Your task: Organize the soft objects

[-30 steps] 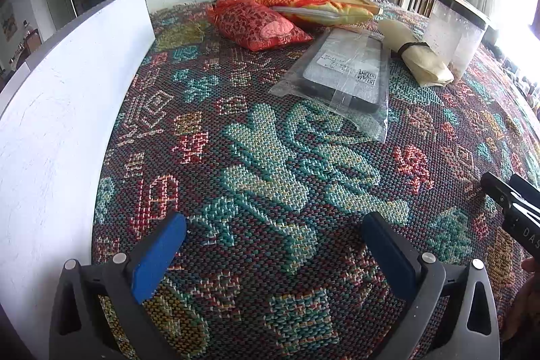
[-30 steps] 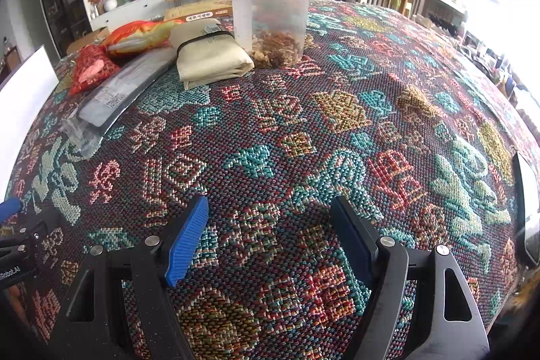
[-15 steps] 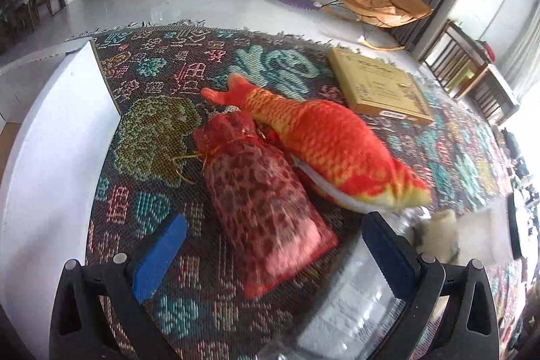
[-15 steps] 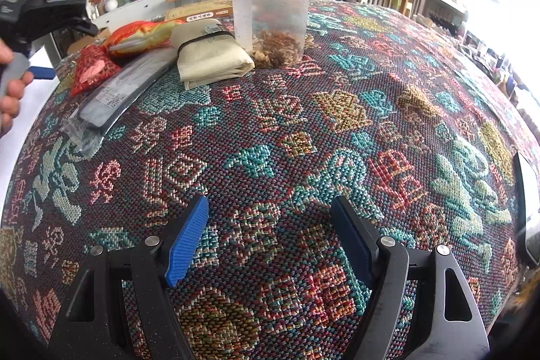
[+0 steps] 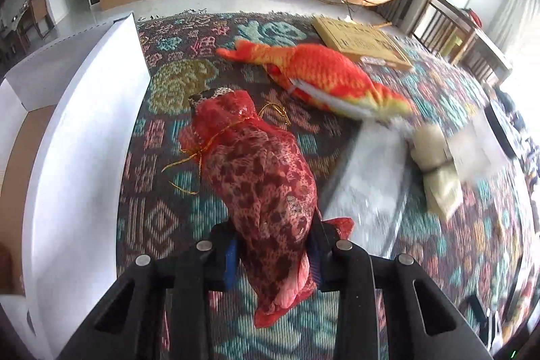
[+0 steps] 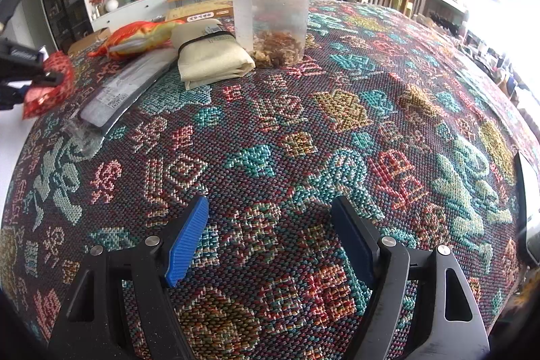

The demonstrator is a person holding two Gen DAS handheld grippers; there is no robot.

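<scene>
Between the blue pads of the left gripper [image 5: 273,255] sits the lower end of a red mesh pouch [image 5: 260,177]. Its jaws have just been closing and now they press on the pouch from both sides. The pouch is thin and half transparent, with a dark spotted filling, and a gold cord [image 5: 216,137] ties its neck. Only the left wrist view shows this grip closely. The right wrist view shows the same pouch [image 6: 50,86] small at the left edge, lifted above the cloth, with the black left gripper [image 6: 33,73] around it.

Just beyond the pouch a plush fish [image 5: 324,76] lies on the woven tablecloth [image 5: 189,83]; it is orange-red with printed scales and a pale belly. Behind the fish lies a flat cardboard box [image 5: 361,39]. A clear plastic sleeve [image 5: 368,177] with a dark flat thing inside lies to the right of the pouch, blurred in this view. A beige folded fabric bundle [image 5: 435,171] with a dark band lies next to it. A white box wall [image 5: 77,140] stands at the left of the table.

The right wrist view alone shows a clear round jar [image 6: 271,12] with a black lid and some dry brown pieces on its bottom, just beside the beige bundle [image 6: 209,56]. The right gripper [image 6: 270,235] stands wide over the bare cloth and holds nothing.
</scene>
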